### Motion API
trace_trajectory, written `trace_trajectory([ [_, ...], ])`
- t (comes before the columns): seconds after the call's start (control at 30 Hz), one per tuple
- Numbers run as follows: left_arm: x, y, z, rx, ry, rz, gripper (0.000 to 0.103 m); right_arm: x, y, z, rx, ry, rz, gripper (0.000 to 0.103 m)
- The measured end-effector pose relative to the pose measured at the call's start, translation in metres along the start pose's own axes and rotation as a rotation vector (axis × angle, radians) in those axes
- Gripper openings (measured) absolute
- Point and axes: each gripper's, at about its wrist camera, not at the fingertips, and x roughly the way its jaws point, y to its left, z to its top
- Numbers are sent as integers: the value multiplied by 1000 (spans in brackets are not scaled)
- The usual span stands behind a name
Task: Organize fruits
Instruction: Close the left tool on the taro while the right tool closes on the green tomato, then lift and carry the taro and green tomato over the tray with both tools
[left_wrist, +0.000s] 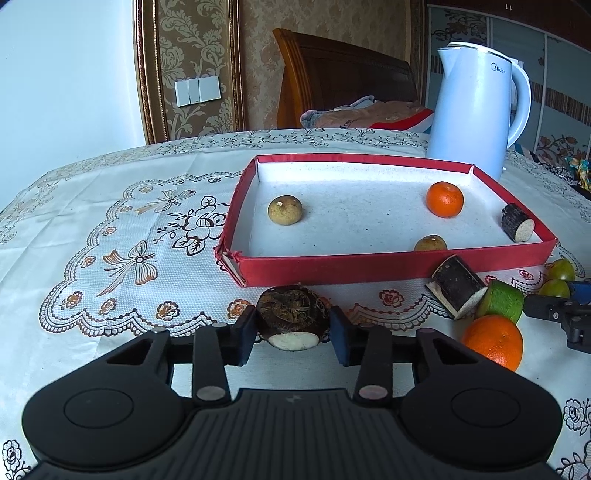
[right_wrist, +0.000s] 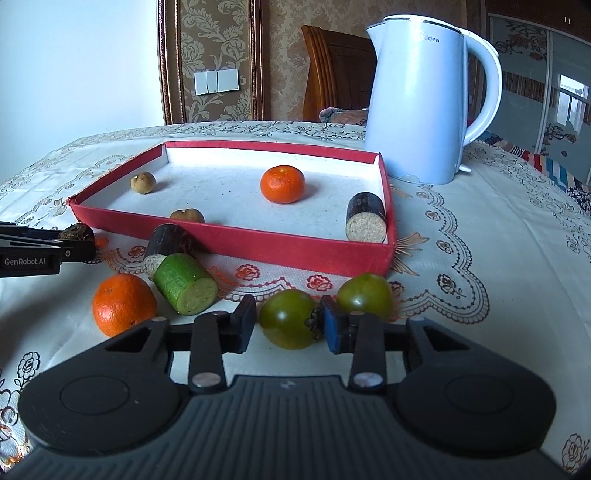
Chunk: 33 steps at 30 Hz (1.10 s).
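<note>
L tool (left_wrist: 293, 330) clamped on brown root chunk (left_wrist: 293, 317) just in front of red tray (left_wrist: 388, 271)

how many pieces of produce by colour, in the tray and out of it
orange: 2, one in the tray, one outside
green: 3, two tomatoes, one cut chunk
tan round fruit: 2, both in the tray
dark cane pieces: 2, one in the tray, one outside
brown root: 1
total: 10
</note>
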Motion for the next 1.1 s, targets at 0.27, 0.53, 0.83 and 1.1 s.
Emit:
trace_trajectory([
  [0.27, -2, -3, -1, 14, -12, 18, 41, -4, -1, 0, 3, -22, -9, 32],
  [0.53, -6, -4, 0, 23, -34, 33, 41, -9, 1, 0, -4, -52, -17, 32],
  [0.83, -7, -3, 0, 15, -39, 28, 41, -17, -1, -2, 8, -108, -25, 32],
  [1.1, -14, 0, 12, -28, -71, -12, 41, -25, -3, 4, 16, -170, -72, 32],
])
